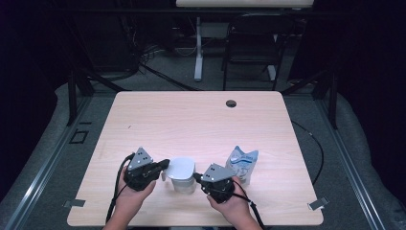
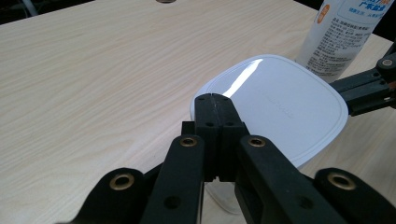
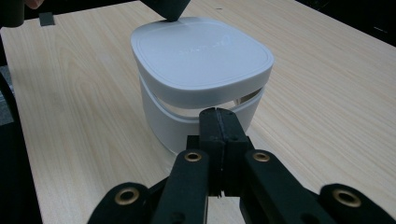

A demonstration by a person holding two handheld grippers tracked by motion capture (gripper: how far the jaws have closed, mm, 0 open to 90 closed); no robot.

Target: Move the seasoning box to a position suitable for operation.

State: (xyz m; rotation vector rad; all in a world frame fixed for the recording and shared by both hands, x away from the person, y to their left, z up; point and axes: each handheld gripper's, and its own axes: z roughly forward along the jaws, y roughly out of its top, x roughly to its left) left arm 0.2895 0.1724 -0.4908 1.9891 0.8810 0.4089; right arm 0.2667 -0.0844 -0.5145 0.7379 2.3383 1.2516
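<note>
A white, rounded-square container with a lid (image 1: 182,172) (image 2: 280,102) (image 3: 201,51) stands near the table's front edge. My left gripper (image 1: 164,164) (image 2: 215,99) is shut with nothing in it, its tips resting at the lid's left rim. My right gripper (image 1: 197,178) (image 3: 218,113) is shut and empty too, its tips at the container's side wall just under the lid. In the right gripper view the lid sits slightly raised, with a gap below it. A blue-and-white pouch (image 1: 242,163) (image 2: 341,32) stands upright just right of the container.
The light wooden table (image 1: 191,124) has a round cable hole (image 1: 231,103) near its far edge. A black chair (image 1: 253,43) and a white desk leg (image 1: 198,48) stand beyond the table. Taped markers sit at the front corners (image 1: 318,204).
</note>
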